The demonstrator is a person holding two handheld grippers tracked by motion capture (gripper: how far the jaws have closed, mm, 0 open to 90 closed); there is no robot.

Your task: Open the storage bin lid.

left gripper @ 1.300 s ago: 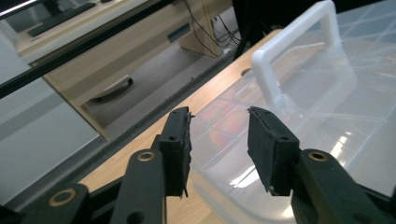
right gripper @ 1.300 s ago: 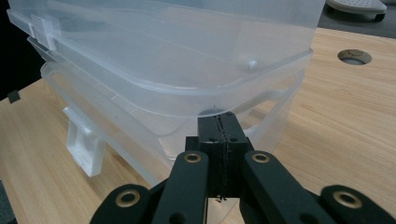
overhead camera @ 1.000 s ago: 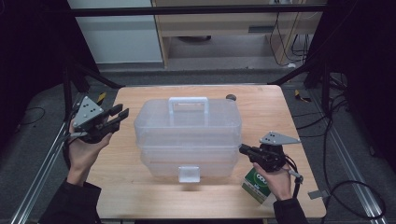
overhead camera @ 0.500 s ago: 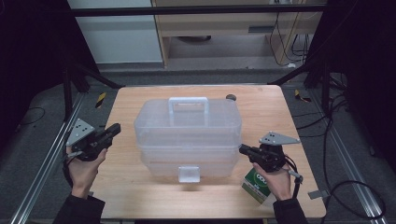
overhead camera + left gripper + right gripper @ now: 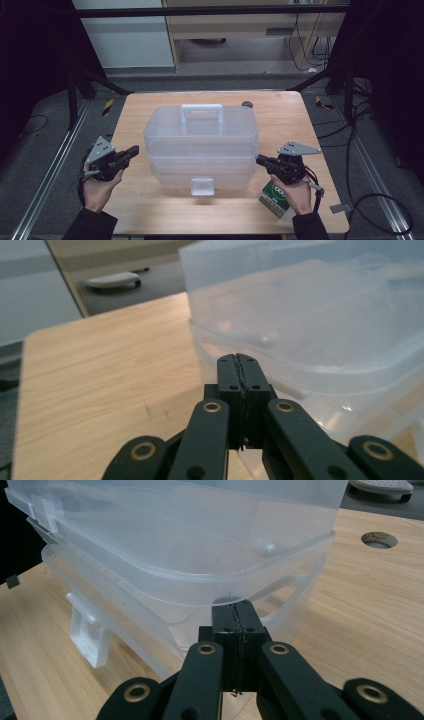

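The clear plastic box (image 5: 202, 145), translucent with a white handle and front latch, sits mid-frame on the table (image 5: 145, 210). Left gripper (image 5: 134, 150) and right gripper (image 5: 260, 159) flank it, jaws pressed together, empty. No legible writing.

Clear plastic box (image 5: 201, 145) fills table (image 5: 150, 210) centre, main obstacle. Bare wood lane at 9 o'clock of box, left gripper (image 5: 134, 150) sits there, tips near box wall. At 3 o'clock narrower lane, right gripper (image 5: 260, 160) close to box; green carton (image 5: 275, 197) blocks 5 o'clock corner. Latch tab (image 5: 202, 186) juts at 6 o'clock; bare strip beyond. Handle (image 5: 201, 112) stands on lid. Table hole (image 5: 247, 104) at 1 o'clock.
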